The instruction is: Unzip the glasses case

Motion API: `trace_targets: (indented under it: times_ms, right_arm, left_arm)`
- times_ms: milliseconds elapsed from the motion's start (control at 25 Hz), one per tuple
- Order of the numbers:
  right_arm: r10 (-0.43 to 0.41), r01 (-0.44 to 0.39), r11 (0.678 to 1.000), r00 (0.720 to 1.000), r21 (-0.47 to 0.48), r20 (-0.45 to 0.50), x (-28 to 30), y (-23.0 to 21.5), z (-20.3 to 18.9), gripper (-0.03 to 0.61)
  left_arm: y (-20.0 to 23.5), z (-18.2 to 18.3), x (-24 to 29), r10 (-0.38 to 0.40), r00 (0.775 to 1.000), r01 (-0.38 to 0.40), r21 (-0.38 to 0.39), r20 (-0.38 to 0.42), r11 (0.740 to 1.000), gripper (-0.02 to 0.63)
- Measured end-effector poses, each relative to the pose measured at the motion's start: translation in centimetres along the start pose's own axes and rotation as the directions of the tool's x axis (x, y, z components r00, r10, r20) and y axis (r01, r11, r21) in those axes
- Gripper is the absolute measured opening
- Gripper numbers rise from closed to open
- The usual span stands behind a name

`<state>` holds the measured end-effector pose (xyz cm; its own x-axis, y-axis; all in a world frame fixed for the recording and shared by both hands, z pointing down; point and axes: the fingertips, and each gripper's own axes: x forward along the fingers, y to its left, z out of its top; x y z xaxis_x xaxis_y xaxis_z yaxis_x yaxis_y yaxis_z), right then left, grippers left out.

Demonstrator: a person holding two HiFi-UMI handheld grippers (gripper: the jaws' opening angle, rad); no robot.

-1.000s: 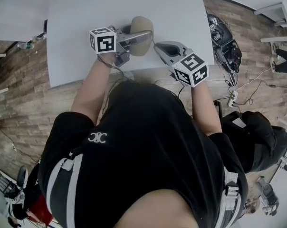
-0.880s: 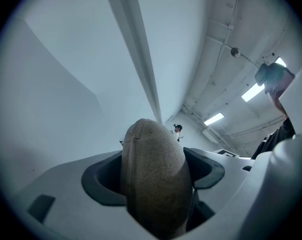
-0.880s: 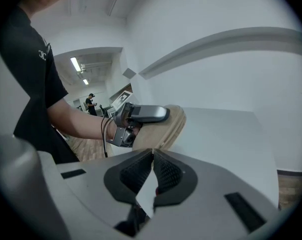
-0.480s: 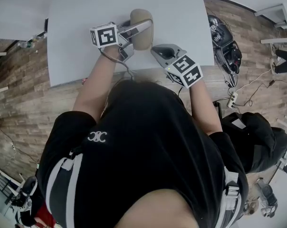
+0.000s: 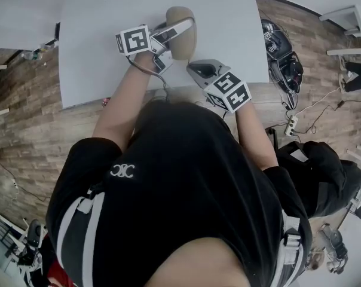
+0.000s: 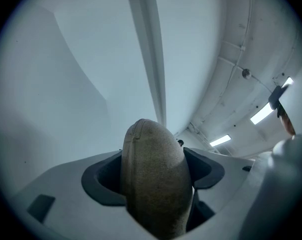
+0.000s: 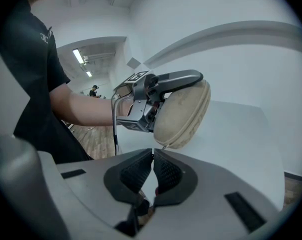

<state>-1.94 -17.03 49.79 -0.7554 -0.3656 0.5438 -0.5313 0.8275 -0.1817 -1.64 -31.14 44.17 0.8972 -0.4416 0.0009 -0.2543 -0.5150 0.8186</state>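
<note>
Upper centre of the head view: your left hand-held gripper is clamped across the tan glasses case, one jaw on each side, holding it over the white worktop close to the edge nearest you. Your right hand-held gripper, just below & to the right in that view, has its jaws pressed together w/ the tips right at the case's lower end, by the zip seam. Whether they pinch the zip pull can't be made out.
</note>
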Motion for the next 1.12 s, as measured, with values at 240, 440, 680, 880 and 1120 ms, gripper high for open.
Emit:
trace_targets:
  times_ms: [240, 440, 680, 880, 1120]
  right_arm:
    - [0.004, -0.005, 0.999, 1.0, 0.04, 0.021, 0.9, 1.0, -0.4, 0.025]
    - [-0.001, -0.003, 0.998, 0.997, 0.068, 0.071, 1.7, 1.6, 0.9, 0.026]
    - [0.0, -0.011, 0.995, 0.994, 0.095, 0.107, 2.8, 2.0, 1.5, 0.026]
    - [0.005, -0.024, 0.992, 0.988, 0.122, 0.154, 1.5, 0.9, 0.9, 0.028]
    - [-0.072, -0.035, 0.936, 0.955, 0.35, 0.289, -1.6, -3.2, 3.9, 0.245]
  left_arm:
    - [-0.9, -0.3, 0.5, -0.075, 0.996, 0.078, -0.088, 0.047, 0.993, 0.35]
    - [-3.1, 1.0, 0.7, -0.196, 0.967, 0.226, -0.198, 0.161, 0.954, 0.35]
    - [-2.7, 1.3, -0.1, -0.196, 0.957, 0.247, -0.248, 0.214, 0.937, 0.35]
    - [-1.9, 1.7, -1.2, -0.157, 0.958, 0.213, -0.228, 0.238, 0.95, 0.35]
    - [-0.3, 0.9, -2.6, -0.068, 0.984, 0.09, -0.131, 0.164, 0.987, 0.35]
